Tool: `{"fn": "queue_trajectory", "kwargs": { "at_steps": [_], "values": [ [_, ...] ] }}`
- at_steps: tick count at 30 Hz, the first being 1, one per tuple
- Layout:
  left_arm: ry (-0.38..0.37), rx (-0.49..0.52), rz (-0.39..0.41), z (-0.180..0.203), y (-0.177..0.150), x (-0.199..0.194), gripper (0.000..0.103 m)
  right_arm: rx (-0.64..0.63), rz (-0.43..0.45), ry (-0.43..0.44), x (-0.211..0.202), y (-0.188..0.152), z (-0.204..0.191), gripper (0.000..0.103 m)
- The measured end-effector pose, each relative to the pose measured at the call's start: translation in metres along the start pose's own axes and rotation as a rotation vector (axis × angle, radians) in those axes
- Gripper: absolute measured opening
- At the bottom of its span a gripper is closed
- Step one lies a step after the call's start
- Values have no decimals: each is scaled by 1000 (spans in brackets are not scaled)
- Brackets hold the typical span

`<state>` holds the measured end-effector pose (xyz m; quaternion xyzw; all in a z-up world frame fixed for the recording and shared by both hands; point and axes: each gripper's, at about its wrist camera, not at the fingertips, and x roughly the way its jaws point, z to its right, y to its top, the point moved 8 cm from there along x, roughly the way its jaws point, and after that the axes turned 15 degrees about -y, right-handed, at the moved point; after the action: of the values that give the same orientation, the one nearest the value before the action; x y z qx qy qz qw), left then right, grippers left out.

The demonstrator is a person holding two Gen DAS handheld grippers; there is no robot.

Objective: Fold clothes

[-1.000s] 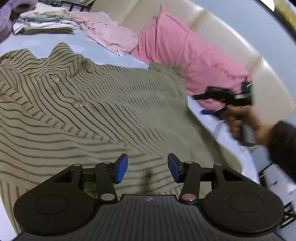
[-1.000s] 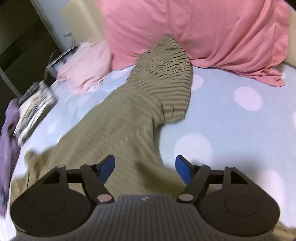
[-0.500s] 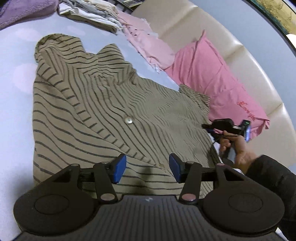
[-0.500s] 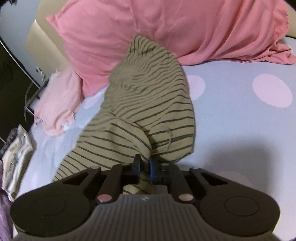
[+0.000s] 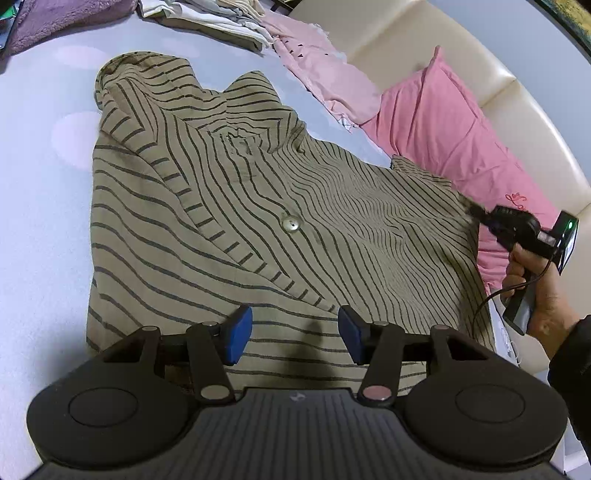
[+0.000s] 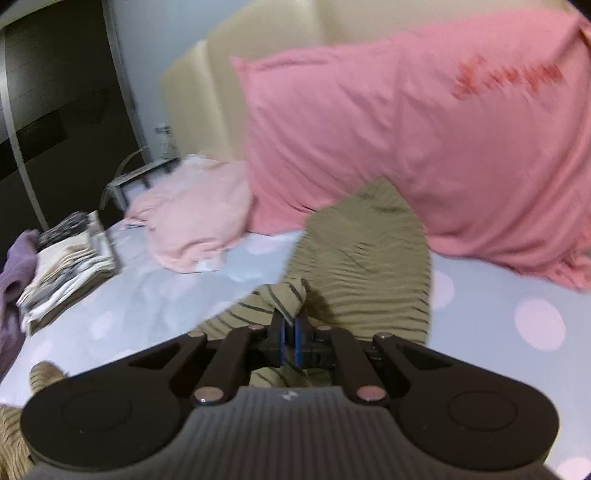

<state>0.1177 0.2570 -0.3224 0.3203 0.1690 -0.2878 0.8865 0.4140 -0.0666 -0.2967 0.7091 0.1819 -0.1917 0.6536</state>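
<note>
Your right view was smeared with blur, so the sleeve (image 6: pixel 369 251) stripes and the pillow (image 6: pixel 424 140) lettering were hard to read. Your left tongs' body covered the shirt's (image 5: pixel 229 206) lower hem, and from that view the far sleeve ran out of sight behind your right hand (image 5: pixel 539 291).

The shirt lay face up on the bed (image 5: pixel 40 192), collar (image 5: pixel 236 110) pointing away toward the stacked clothes (image 5: pixel 218 18), its length running from your left tongs up to that collar. One button (image 5: pixel 290 224) showed on the placket. The right sleeve stretched sideways toward the pillow.

Your right tongs (image 6: pixel 289 341) had just closed, and they pinched a fold of the sleeve between the pads, lifted off the bed. Your left tongs (image 5: pixel 293 334) stood partly open over the shirt's lower front, nothing gripped between the pads.
</note>
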Motion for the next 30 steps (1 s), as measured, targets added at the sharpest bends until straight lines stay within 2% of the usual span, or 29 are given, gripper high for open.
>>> {"fn": "queue_trajectory", "kwargs": {
  "at_steps": [2, 4, 7, 9, 10, 12, 14, 15, 16, 18, 21, 24, 26, 27, 30],
  "values": [
    [-8, 0, 8, 0, 0, 0, 49, -62, 35, 18, -12, 3, -19, 6],
    [-11, -5, 8, 0, 0, -1, 49, -214, 132, 31, -35, 3, -49, 6],
    [-14, -7, 5, 1, -1, 1, 49, -595, 363, 129, -96, -24, -110, 6],
    [-18, -6, 5, 1, -2, 1, 49, -906, 496, 258, -141, -74, -145, 6],
    [-21, -5, 6, 2, -2, 1, 49, -1057, 528, 326, -159, -106, -156, 6],
    [-24, -5, 6, 2, -2, 0, 49, -1321, 523, 461, -184, -173, -164, 6],
    [-26, -7, 6, 3, -2, -1, 49, -1440, 462, 517, -193, -216, -159, 7],
    [-26, -7, 7, 3, -2, -1, 49, -1474, 434, 528, -195, -231, -156, 12],
    [-27, -9, 9, 3, -2, -2, 49, -1468, 416, 536, -197, -235, -154, 26],
    [-28, -12, 12, 2, -2, -2, 49, -1417, 389, 553, -204, -236, -150, 48],
    [-39, -15, 19, 2, -1, -1, 49, -1226, 301, 545, -204, -210, -147, 49],
    [-43, -15, 28, 4, 1, -3, 49, -985, 203, 448, -189, -173, -152, 50],
    [-46, -14, 36, 5, 2, -5, 49, -841, 125, 422, -178, -154, -163, 51],
    [-47, -15, 47, 5, 3, -7, 49, -774, 77, 417, -172, -148, -170, 51],
    [-44, -24, 83, 4, 7, -14, 49, -581, -186, 385, -142, -149, -191, 50]
  ]
}}
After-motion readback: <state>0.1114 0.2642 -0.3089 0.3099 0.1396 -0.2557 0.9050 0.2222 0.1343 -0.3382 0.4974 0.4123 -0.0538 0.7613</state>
